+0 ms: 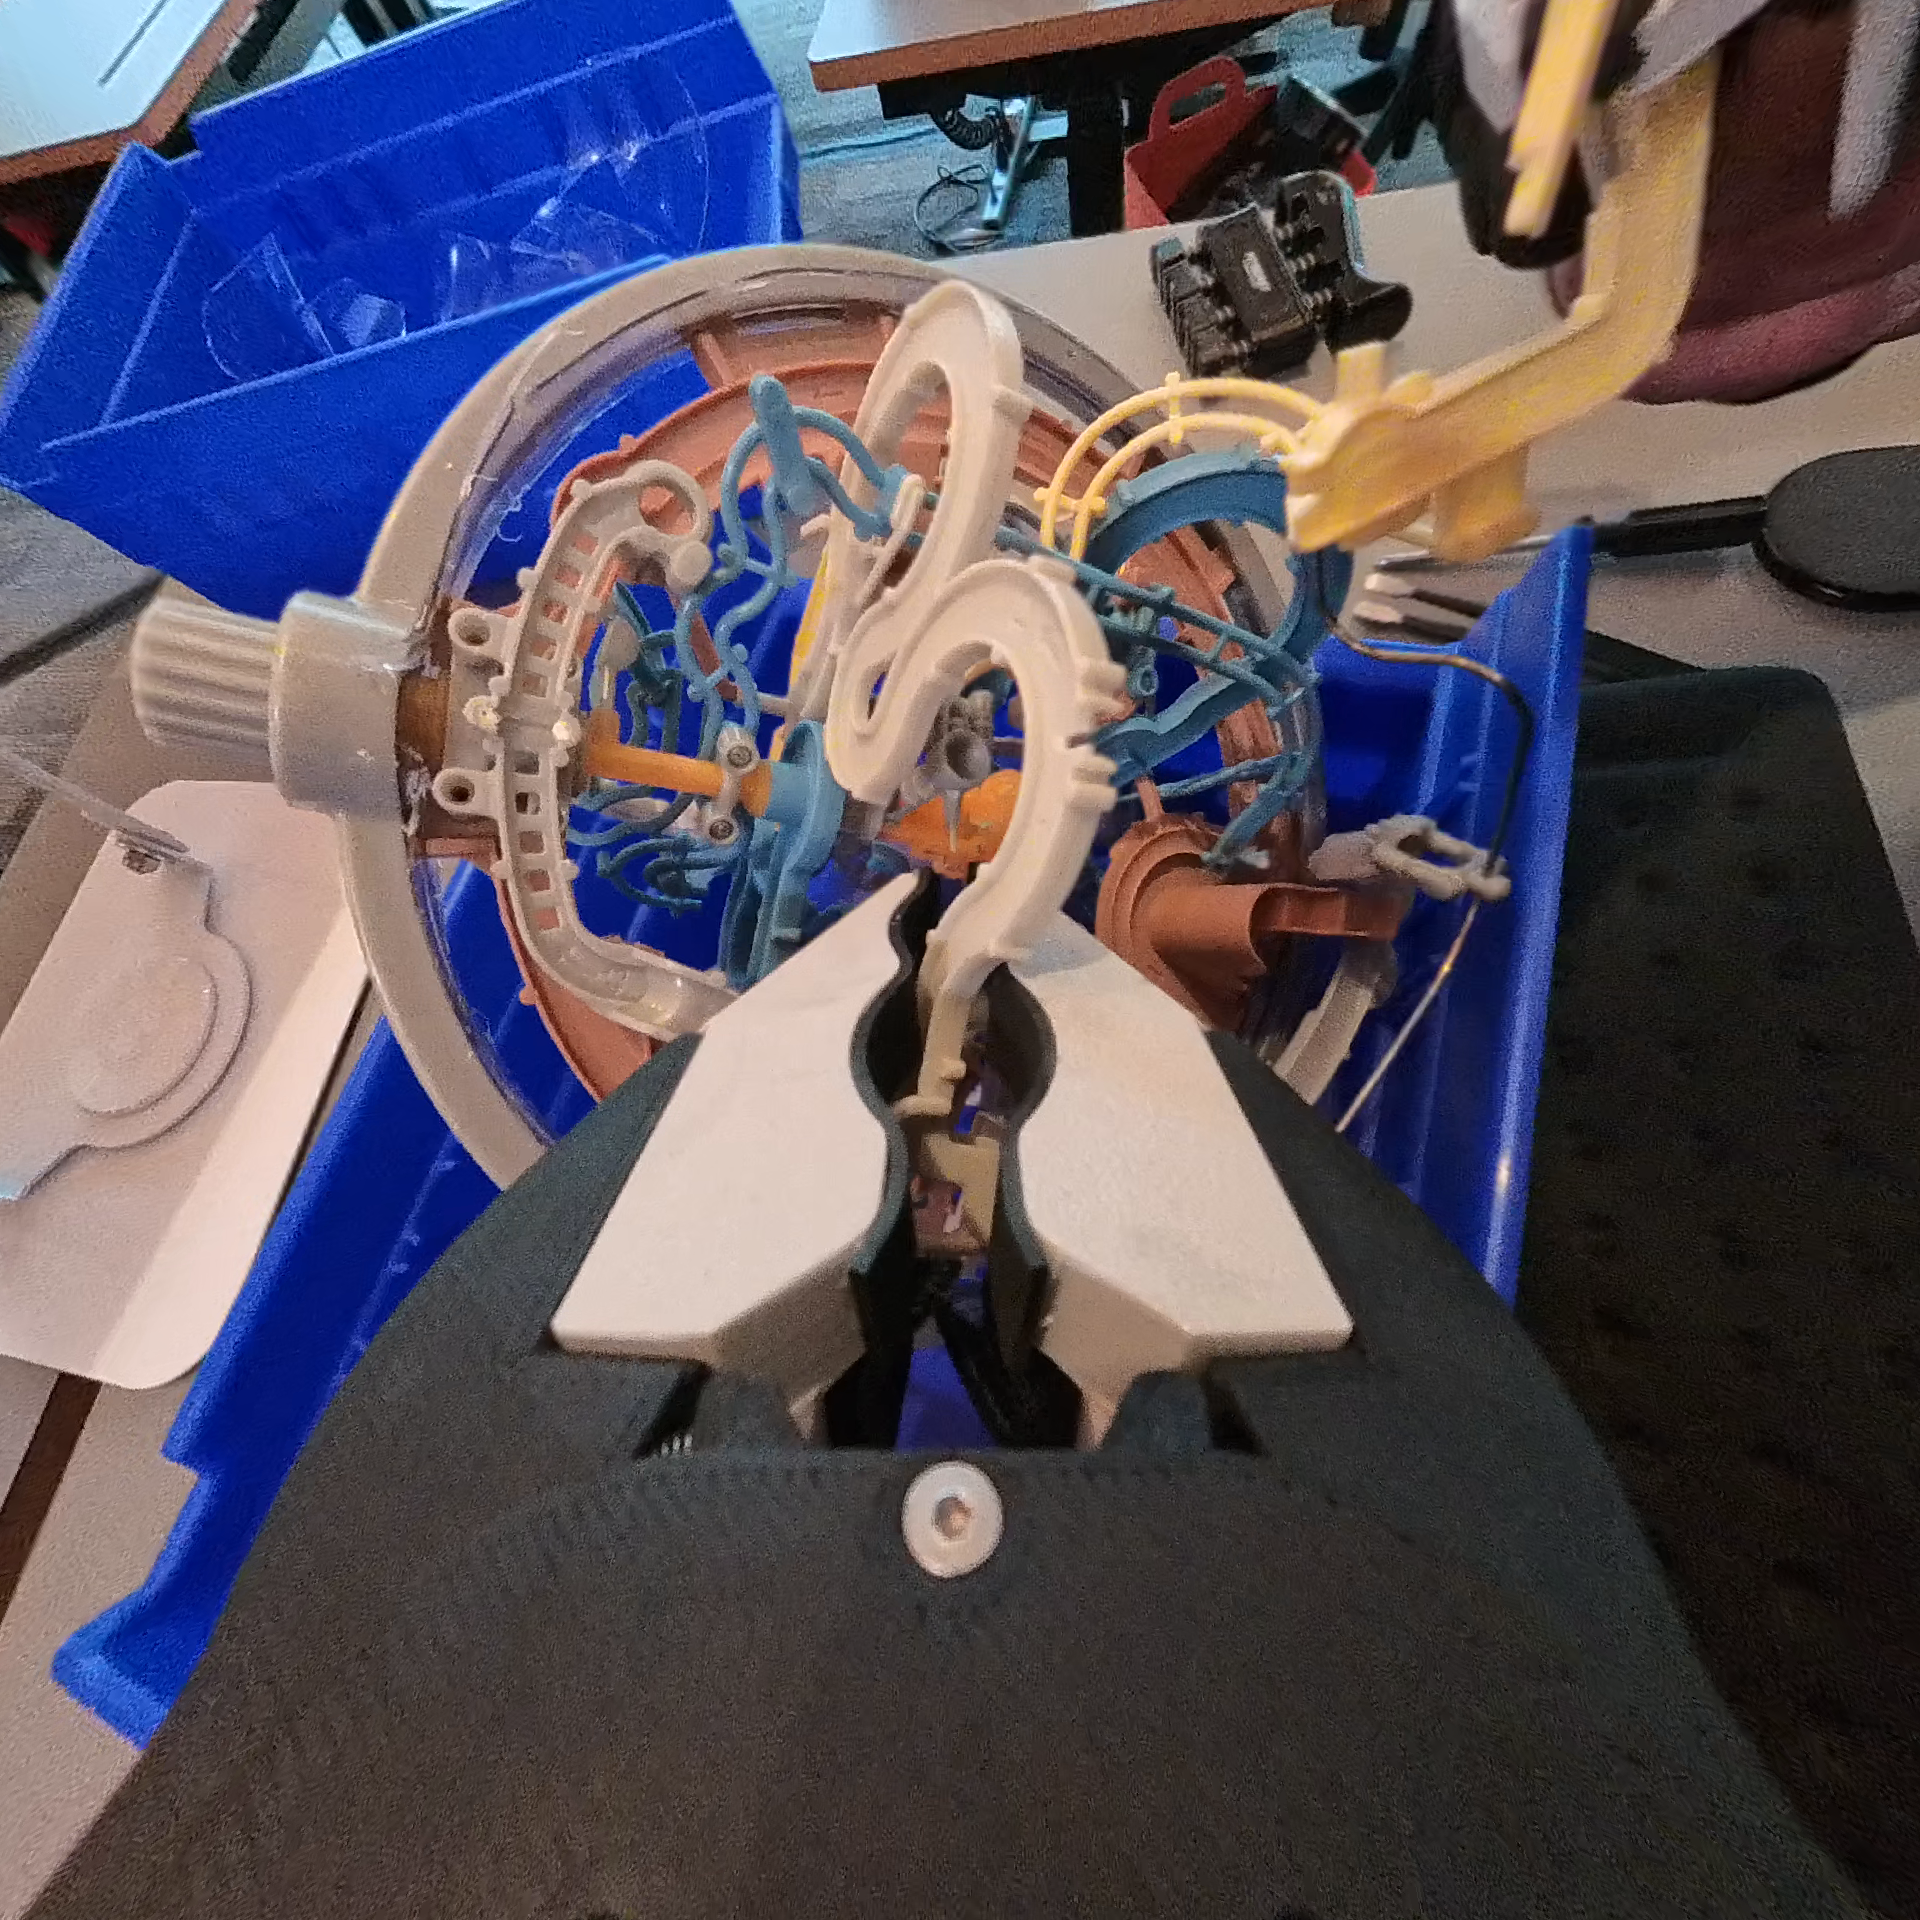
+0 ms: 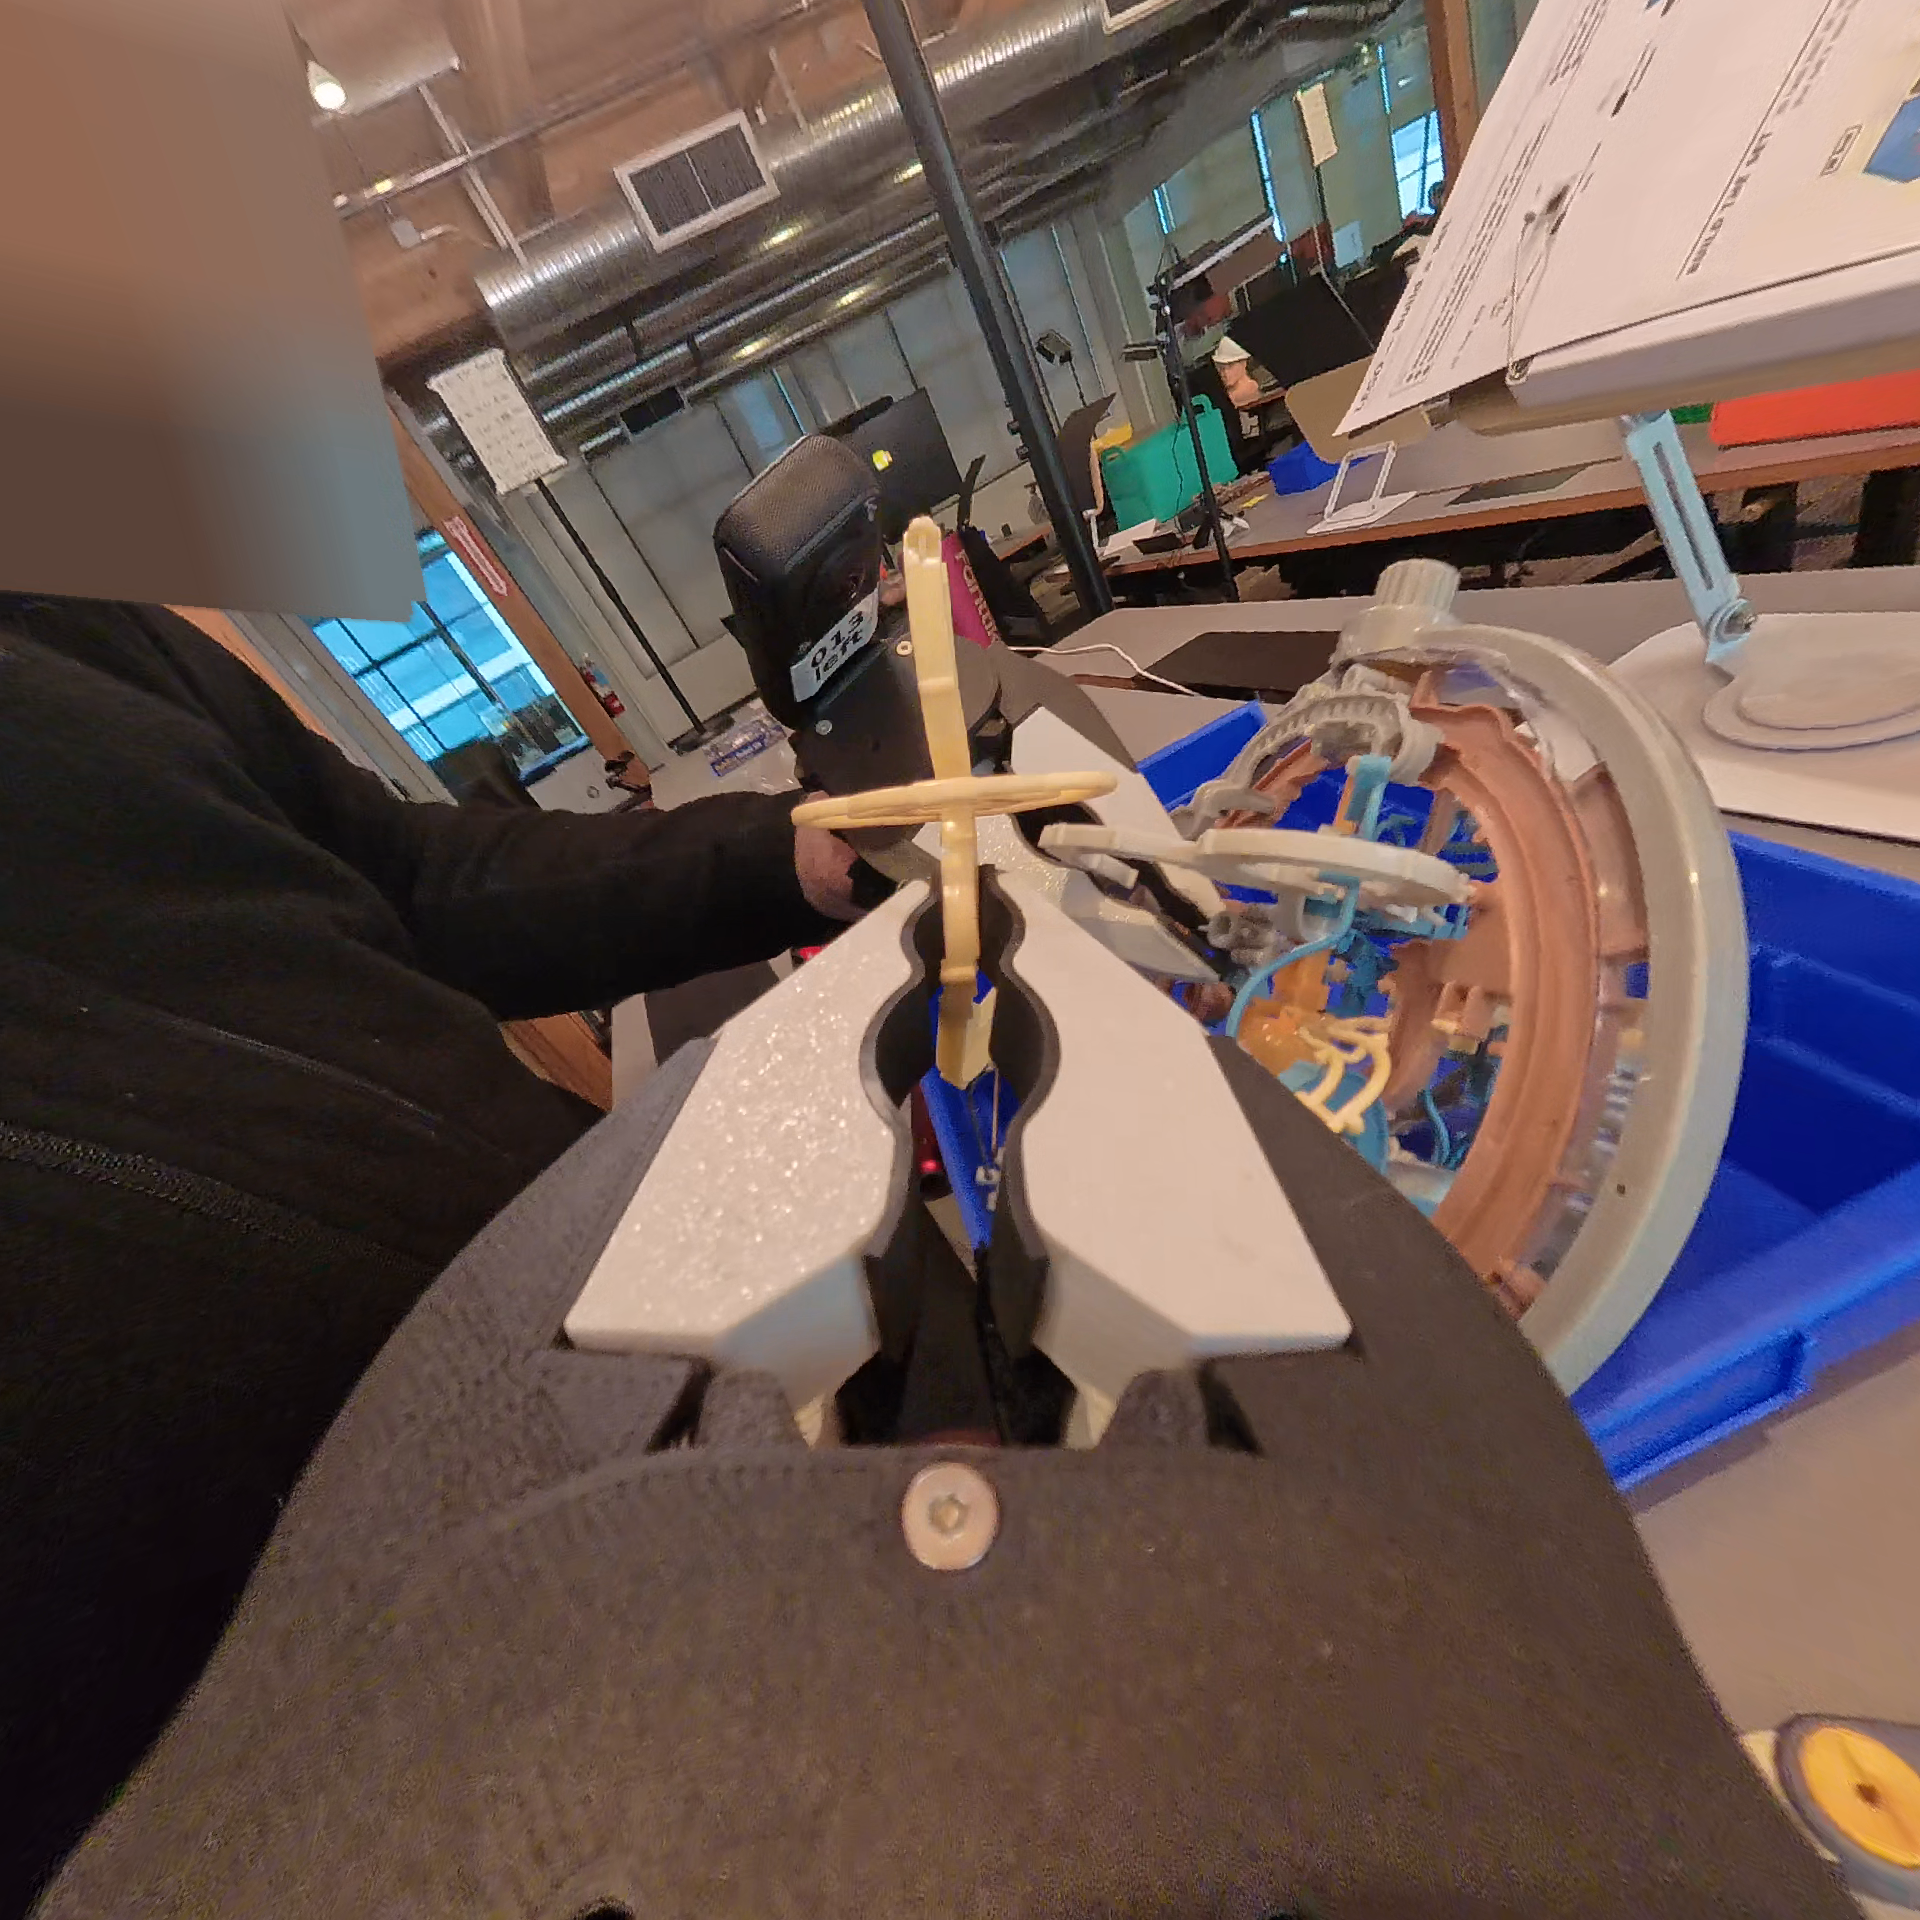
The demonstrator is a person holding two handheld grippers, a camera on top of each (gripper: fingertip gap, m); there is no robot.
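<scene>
Here, in the left wrist view, your left tongs point(image 1: 961, 935) are clenched on the white curved track point(image 1: 935, 644) of a half-open maze sphere point(image 1: 436, 499), above a blue bin point(image 1: 1507, 883) on the desk point(image 1: 1455, 260). In the right wrist view, your right tongs point(image 2: 961, 914) grasp a yellow ring piece point(image 2: 951, 810), just left of the sphere.

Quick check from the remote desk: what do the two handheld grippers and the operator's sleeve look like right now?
Both the left gripper and right gripper share one build: a textured black printed body, a silver screw at centre, and two pale grey angular fingers with wavy black-lined inner edges. A black camera with a white label sits on the left one. The sleeve is black.
</scene>
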